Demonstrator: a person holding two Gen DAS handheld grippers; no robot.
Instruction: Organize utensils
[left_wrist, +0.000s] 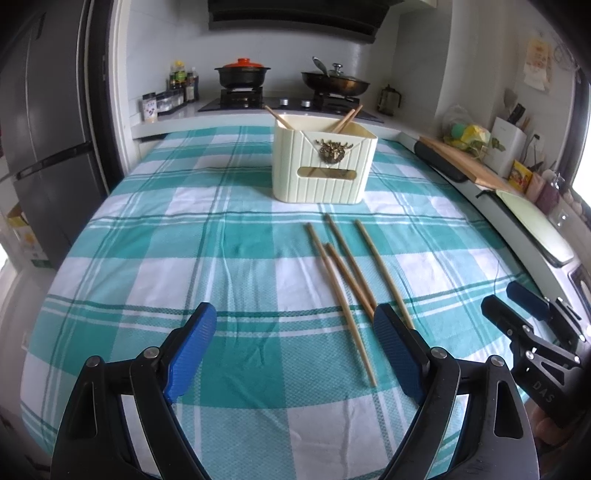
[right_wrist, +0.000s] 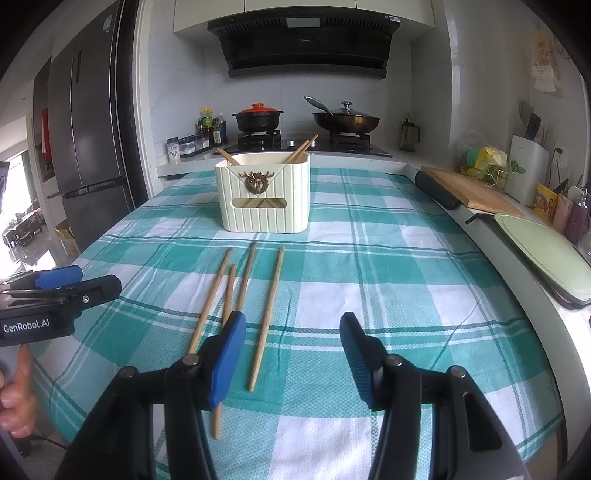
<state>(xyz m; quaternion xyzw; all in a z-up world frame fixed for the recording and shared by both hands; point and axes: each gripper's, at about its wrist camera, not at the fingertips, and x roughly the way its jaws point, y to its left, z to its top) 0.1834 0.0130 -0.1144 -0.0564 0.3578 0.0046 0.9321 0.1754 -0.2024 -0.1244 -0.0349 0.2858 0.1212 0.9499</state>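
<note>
- Gaping wide with nothing between its blue pads, the left gripper (left_wrist: 293, 339) hangs above the checked tablecloth (left_wrist: 155, 236).
- Its right pad (left_wrist: 397, 350) covers the near ends of two of the chopsticks on the cloth (left_wrist: 345, 269), which fan away from it toward 12 o'clock.
- Four loose sticks lie there, side by side and partly crossing.
- At 3 o'clock from the left gripper, well apart, the right gripper (right_wrist: 291, 350) also stands parted and empty, less widely.
- In the right wrist view the same sticks lie at 11 o'clock, one passing under its left pad (right_wrist: 229, 354).
- Beyond the sticks at 12 o'clock sits a cream holder box (left_wrist: 321, 166) with a brass ornament, upright on the cloth.
- More chopsticks in the box (left_wrist: 345, 120) lean out of its top.
- Farther still at 12 o'clock, a stove (left_wrist: 280, 103) carries a red-lidded pot (left_wrist: 242, 72) and a wok (left_wrist: 334, 83).
</note>
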